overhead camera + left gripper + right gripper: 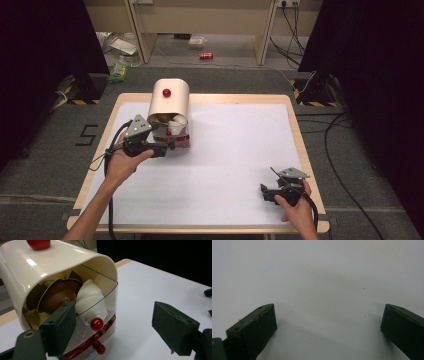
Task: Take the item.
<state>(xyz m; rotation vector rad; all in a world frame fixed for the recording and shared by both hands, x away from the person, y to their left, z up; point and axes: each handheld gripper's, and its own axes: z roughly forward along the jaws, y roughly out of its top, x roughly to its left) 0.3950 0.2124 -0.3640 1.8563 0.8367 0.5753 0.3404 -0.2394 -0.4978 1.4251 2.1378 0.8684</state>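
Left hand-held gripper [113,332] stands wide open before the capsule box [50,272], gripping nothing. Right hand-held gripper [328,330] rests wide open, empty, on the bench [317,277].

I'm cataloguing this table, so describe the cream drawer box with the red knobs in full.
The drawer box is a glossy cream plastic shell with a rounded top and a red knob on it. Its clear top drawer holds brown and white capsules; the drawers have small red knobs. It stands upright at the far left of the white table. The left claw, jaws wide open, sits at its front; contact cannot be told.
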